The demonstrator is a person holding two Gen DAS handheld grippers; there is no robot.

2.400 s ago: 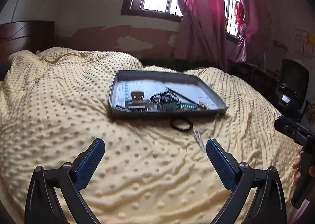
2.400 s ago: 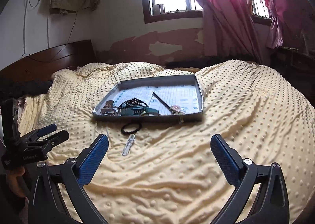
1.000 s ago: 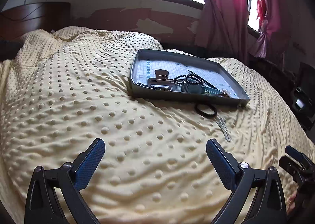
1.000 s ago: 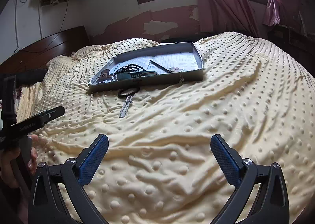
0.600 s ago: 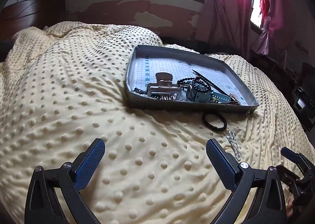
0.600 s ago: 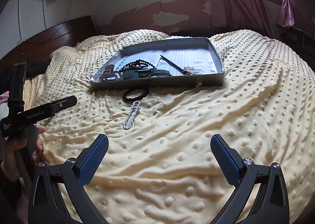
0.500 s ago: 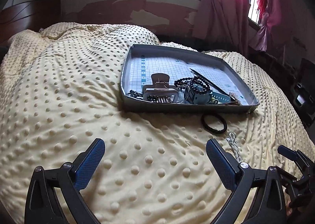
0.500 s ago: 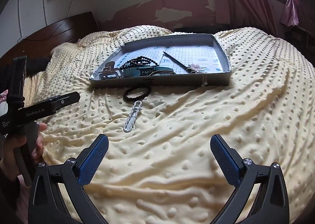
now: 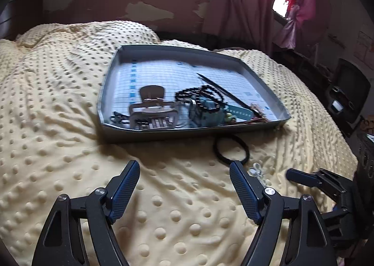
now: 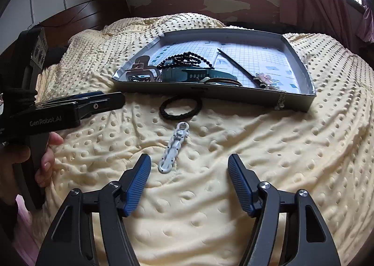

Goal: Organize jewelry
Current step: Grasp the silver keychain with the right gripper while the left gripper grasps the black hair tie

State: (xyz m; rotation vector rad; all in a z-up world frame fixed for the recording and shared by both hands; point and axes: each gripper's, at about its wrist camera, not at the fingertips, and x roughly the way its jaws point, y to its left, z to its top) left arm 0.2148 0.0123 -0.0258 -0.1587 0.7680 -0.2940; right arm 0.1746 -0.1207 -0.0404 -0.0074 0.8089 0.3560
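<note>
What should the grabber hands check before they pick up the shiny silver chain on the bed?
1. Right gripper open, nothing between its fingers: ok.
2. Silver chain lies free on the blanket, outside the tray: ok.
3. Chain lined up between the right fingers: not ok, it sits towards the left one.
4. Black hair tie clear of the chain: cannot tell, their ends look very close.
5. Room in the tray to set the chain down: ok, the far part of the floor is bare.
6. Left gripper out of the way: ok, open, off to the left of the chain.
</note>
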